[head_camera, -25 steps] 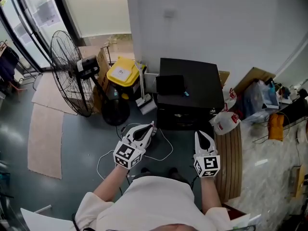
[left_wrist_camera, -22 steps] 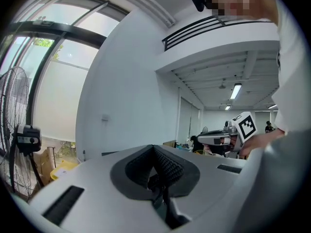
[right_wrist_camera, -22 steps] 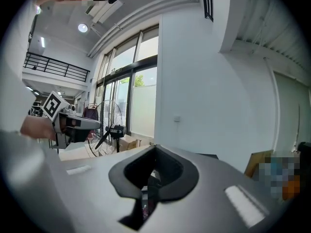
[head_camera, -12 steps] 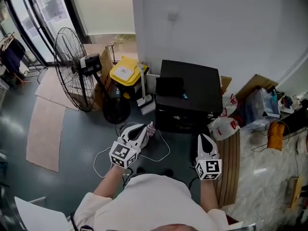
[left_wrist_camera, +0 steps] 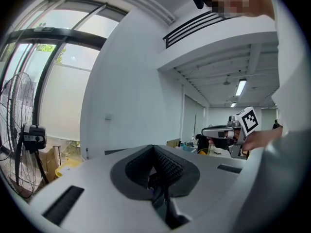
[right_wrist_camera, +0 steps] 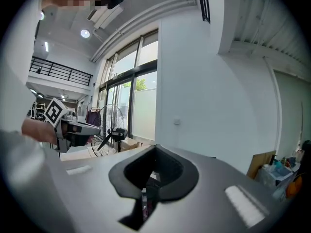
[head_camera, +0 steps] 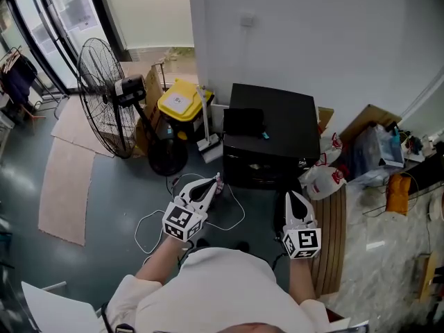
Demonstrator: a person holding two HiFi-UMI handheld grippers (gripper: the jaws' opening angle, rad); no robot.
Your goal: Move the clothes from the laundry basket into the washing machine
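Observation:
No laundry basket, clothes or washing machine shows in any view. In the head view my left gripper (head_camera: 212, 183) is held out over the grey floor, its jaws together with nothing between them. My right gripper (head_camera: 293, 197) is level beside it, shut and empty, pointing at a black cabinet (head_camera: 274, 134) against the white wall. The left gripper view shows the left gripper (left_wrist_camera: 153, 147) closed, with the right gripper (left_wrist_camera: 228, 130) off to its right. The right gripper view shows the right gripper (right_wrist_camera: 155, 147) closed, with the left gripper (right_wrist_camera: 73, 127) at its left.
A standing fan (head_camera: 104, 96) and a yellow-lidded bin (head_camera: 179, 104) are at the left of the cabinet. A white cable (head_camera: 149, 224) loops on the floor below the left gripper. Plastic bags (head_camera: 322, 179), a slatted wooden board (head_camera: 331, 234) and clutter lie at the right.
The head view has shifted a little, so the fan and the cabinet sit slightly further right and lower. Both grippers stay shut, held out in front of the body much as before.

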